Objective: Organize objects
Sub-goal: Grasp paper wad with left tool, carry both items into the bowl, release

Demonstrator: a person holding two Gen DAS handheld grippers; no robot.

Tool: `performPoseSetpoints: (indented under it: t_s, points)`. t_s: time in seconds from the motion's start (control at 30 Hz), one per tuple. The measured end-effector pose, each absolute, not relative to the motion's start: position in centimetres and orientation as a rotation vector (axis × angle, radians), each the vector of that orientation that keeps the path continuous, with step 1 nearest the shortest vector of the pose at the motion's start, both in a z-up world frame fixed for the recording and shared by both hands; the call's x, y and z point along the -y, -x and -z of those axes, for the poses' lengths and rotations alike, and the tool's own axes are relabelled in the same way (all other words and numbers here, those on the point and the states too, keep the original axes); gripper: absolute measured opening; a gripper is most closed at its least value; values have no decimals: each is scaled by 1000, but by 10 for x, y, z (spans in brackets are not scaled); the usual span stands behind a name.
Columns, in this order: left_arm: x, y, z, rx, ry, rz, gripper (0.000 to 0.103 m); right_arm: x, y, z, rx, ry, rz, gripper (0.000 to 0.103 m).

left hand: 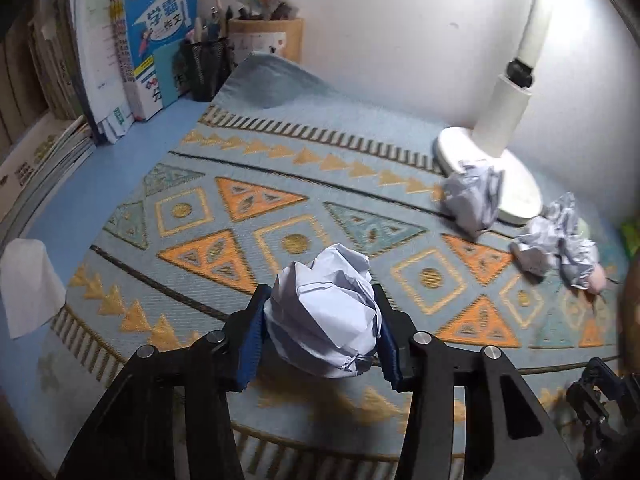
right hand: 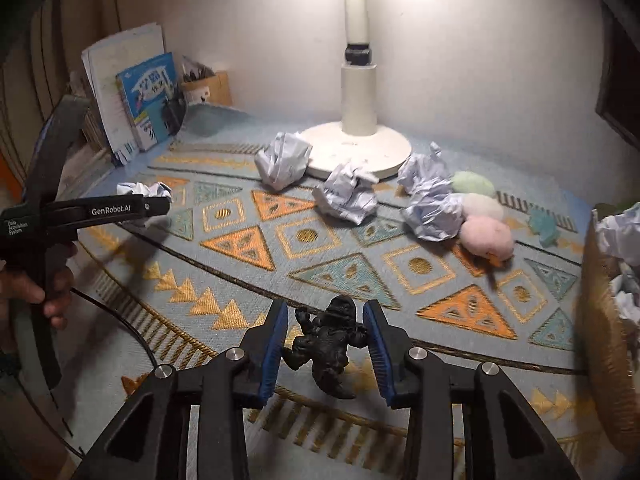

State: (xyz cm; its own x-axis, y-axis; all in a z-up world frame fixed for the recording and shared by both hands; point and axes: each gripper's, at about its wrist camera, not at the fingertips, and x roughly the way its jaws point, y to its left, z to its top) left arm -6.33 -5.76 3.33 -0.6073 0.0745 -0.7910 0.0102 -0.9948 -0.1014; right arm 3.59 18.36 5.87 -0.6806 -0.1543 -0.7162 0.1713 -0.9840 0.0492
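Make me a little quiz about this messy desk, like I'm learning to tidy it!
1. True or false: the left hand-held gripper is clamped on a crumpled paper ball.
2. What stands between the open fingers of the right hand-held gripper?
A. a pink pompom
B. a black monster figure
C. a pen
3. Count: how many fluffy balls lie in a row on the patterned mat in the right wrist view?

Key: 1 true; 2 B; 3 three (green, white, pink).
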Motion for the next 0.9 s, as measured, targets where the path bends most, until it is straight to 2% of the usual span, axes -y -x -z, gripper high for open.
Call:
performPoseSetpoints:
  t_s: [0.13, 0.27, 0.43, 0.5, 0.63, 0.7, 0.8, 0.83, 0.87, 0.9]
  points:
    - [-3, 40, -87, 216, 1179, -2640, 45, -251, -65, -105, 32, -1056, 2928, 38]
    - [-112, 17, -137, 156, 980, -2408, 45, -354, -93, -133, 197, -1045, 3234, 38]
    - [-260, -22, -160, 2, 854, -2099, 46, -462, -120, -128, 612, -1133, 3382, 38]
    - [-304, -33, -153, -50, 879, -2057, 46, -478, -122, -126, 609, -1141, 3378, 38]
    - [-359, -32, -126, -107, 1046, -2070, 48, -482, -108, -127, 411, -1142, 3327, 39]
    - [-371, -27, -118, -157, 1102, -2119, 48, -483, -102, -124, 311, -1185, 3307, 39]
    - [-378, -22, -117, -187, 1145, -2157, 53, -491, -100, -119, 311, -1231, 3233, 39]
    - [-379, -22, -119, -202, 1144, -2177, 57, -493, -100, -118, 327, -1247, 3207, 41]
    - [-381, -23, -122, -213, 1136, -2200, 69, -495, -102, -118, 336, -1259, 3183, 50]
    - [-381, -24, -125, -213, 1121, -2221, 77, -495, -104, -119, 335, -1251, 3175, 57]
